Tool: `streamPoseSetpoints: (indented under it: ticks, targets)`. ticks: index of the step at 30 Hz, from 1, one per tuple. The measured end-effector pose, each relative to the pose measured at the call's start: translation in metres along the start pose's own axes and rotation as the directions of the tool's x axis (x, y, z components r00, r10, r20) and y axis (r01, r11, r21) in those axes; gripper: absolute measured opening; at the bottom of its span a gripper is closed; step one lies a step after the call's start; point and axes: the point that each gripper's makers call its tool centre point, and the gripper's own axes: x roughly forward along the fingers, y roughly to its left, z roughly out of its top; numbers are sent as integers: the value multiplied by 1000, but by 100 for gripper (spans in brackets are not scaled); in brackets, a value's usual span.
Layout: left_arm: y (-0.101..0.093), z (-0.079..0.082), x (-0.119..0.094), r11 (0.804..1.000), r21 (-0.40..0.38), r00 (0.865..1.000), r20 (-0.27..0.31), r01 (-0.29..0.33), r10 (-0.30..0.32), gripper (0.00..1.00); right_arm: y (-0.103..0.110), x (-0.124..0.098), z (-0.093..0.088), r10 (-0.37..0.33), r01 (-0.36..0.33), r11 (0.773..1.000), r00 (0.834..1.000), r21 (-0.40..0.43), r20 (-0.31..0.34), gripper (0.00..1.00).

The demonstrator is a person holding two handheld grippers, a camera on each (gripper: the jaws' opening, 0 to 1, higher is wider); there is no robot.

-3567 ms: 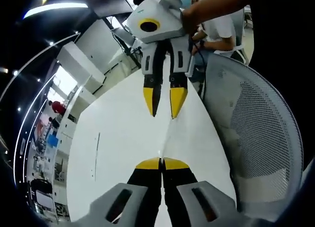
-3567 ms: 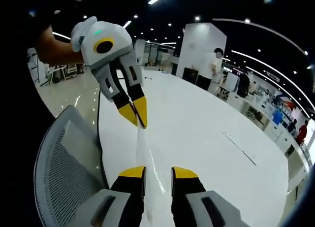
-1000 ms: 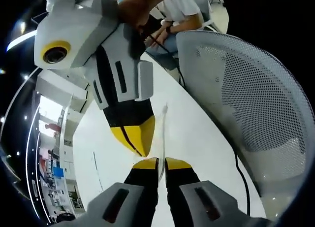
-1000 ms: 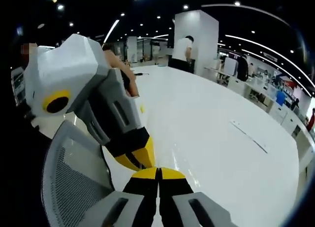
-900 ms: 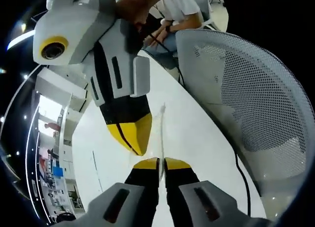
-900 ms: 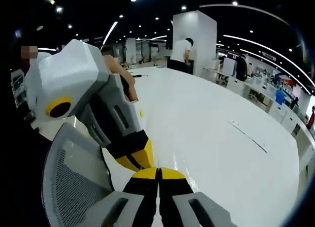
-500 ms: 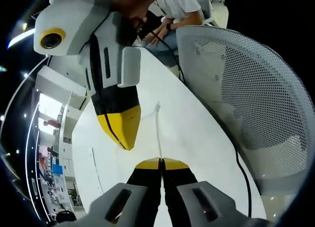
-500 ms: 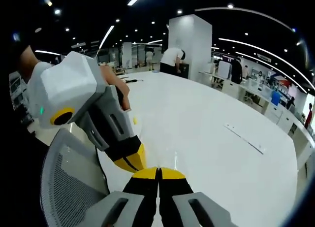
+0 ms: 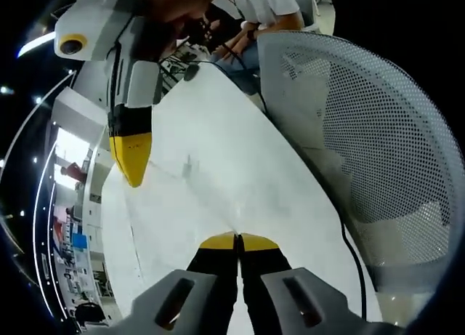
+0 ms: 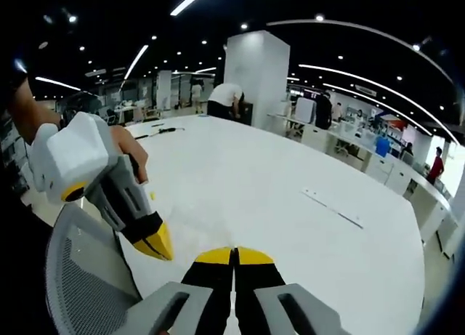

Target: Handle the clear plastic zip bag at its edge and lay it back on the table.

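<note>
The clear plastic zip bag [image 9: 185, 197] shows as a faint see-through film held above the white table [image 9: 218, 110]. My left gripper [image 9: 237, 239] is shut on its near edge. The film spreads up to a small mark and toward my right gripper [image 9: 134, 176]. That gripper reaches in from the upper left with its yellow tips closed, and the film seems to run to them. In the right gripper view my right gripper [image 10: 234, 256] is shut. The left gripper [image 10: 158, 246], held by a hand, sits a short way to its left. The bag is too faint to make out there.
A white mesh chair back [image 9: 378, 168] [image 10: 76, 291] stands close at the table's edge, with a dark cable [image 9: 354, 262] running below it. A thin strip [image 10: 330, 208] lies on the table [image 10: 276, 182]. A seated person [image 9: 261, 8] is behind, and other people stand at desks far off.
The two grippers, tip to tip a second ago, have drawn apart. The bag, seen edge-on as a thin line before, now spreads as a film between them. Both stay shut.
</note>
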Motion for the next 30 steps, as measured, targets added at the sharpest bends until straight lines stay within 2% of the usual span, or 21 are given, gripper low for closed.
streamPoseSetpoints:
  ticks: [5,11,19,22,28,30]
  targets:
    - [7,3,-2,1000,-6,1000,5,-14,14,0,-1,0,0,-16,16,1000,1000,7,0,0]
    - [21,10,-5,998,-29,998,23,-56,56,0,10,3,-2,-1,0,1000,1000,-26,-15,0]
    - [39,33,-20,987,-140,988,122,-82,100,1,12,6,-10,8,-9,999,999,-48,-35,0]
    - [45,38,-27,986,-128,985,116,-112,127,2,15,8,-10,28,-28,1000,999,2,-28,0]
    - [57,44,-39,978,-156,982,110,-135,153,7,16,11,-12,29,-30,999,999,-19,-35,0]
    - [64,48,-46,969,-192,975,128,-157,183,6,16,11,-14,30,-31,999,999,-28,-46,0]
